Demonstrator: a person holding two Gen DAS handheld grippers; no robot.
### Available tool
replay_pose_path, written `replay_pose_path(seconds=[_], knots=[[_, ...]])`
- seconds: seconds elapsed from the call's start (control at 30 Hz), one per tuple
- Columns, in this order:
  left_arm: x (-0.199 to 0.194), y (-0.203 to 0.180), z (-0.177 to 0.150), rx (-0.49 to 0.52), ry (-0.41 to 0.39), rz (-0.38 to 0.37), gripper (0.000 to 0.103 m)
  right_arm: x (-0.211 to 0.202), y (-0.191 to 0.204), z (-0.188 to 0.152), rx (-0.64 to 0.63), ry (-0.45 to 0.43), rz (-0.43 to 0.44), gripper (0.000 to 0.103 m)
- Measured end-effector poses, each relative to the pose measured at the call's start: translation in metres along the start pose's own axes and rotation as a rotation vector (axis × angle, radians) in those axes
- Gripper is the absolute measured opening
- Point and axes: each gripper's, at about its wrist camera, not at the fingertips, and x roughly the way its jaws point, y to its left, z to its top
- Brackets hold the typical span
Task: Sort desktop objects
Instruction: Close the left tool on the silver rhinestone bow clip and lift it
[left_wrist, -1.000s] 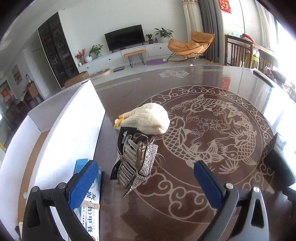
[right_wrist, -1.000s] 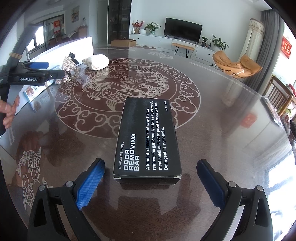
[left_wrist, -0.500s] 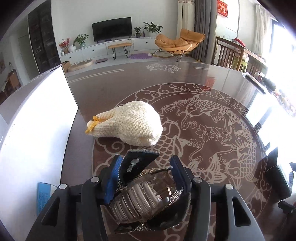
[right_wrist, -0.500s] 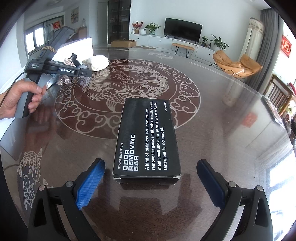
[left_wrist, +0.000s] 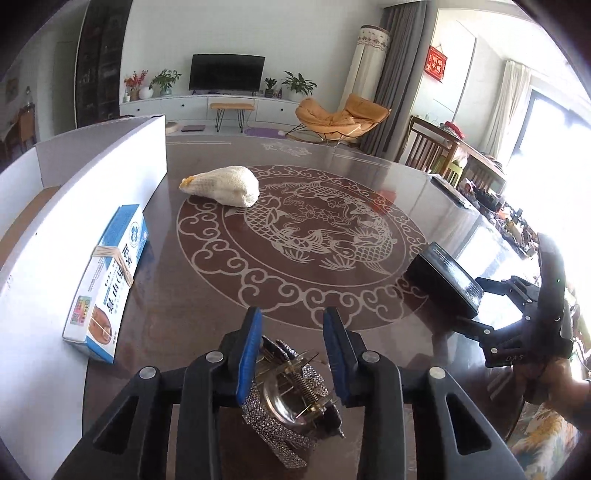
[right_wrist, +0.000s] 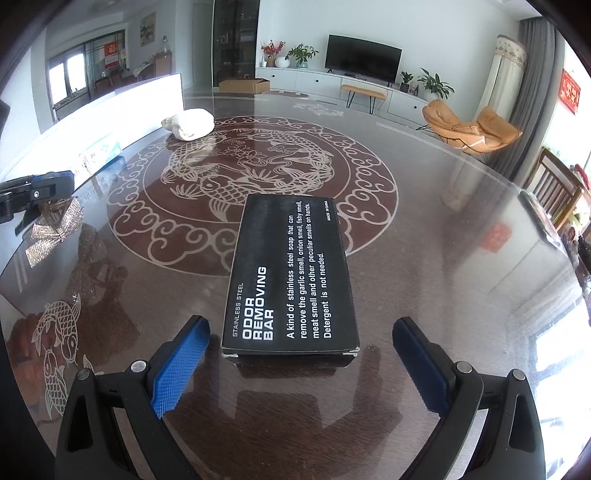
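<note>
Left hand-held gripper (left_wrist: 291, 350) clamped shut; right hand-held gripper (right_wrist: 299, 365) spread wide.

Glossy brown table (right_wrist: 424, 229) with fish medallion, bearing black box (right_wrist: 291, 273), cream knitted pouch (left_wrist: 221, 185), blue-white carton (left_wrist: 107, 284), white tray (left_wrist: 85, 177)

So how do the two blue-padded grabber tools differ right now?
The left gripper is shut on a sparkly rhinestone hair clip, while the right gripper is open and holds nothing. The left gripper's clip sits between its pads; the right gripper's fingers only flank the near end of a black rectangular box printed "Odor Removing Bar", not touching it. Both have black arms with blue ribbed pads and point down at the glossy patterned table.
</note>
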Motion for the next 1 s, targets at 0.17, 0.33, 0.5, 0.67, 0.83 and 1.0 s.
replay_pose_path(seconds=[0.17,0.33,0.5,0.67,0.83,1.0], knots=[[-0.011,0.012,-0.015,-0.049,-0.002,-0.026,0.037,0.001,-0.010,-0.001,0.041,0.017,0.091,0.100],[-0.030,0.022,-0.023,-0.120,-0.034,0.014,0.076,0.000,-0.018,-0.002,0.100,0.000,0.100,0.100],[-0.046,0.013,-0.032,-0.144,-0.053,0.050,0.092,0.000,-0.008,-0.001,0.054,0.001,0.078,0.100],[-0.018,-0.007,-0.046,-0.089,0.043,0.180,0.092,0.005,-0.006,0.002,0.032,0.035,0.121,0.100],[0.005,-0.016,-0.052,-0.062,0.094,0.231,0.054,0.005,-0.013,0.033,0.043,0.102,0.194,0.100],[-0.003,-0.018,-0.058,-0.047,0.057,0.220,0.053,0.038,-0.008,0.063,0.006,0.327,0.202,0.099]])
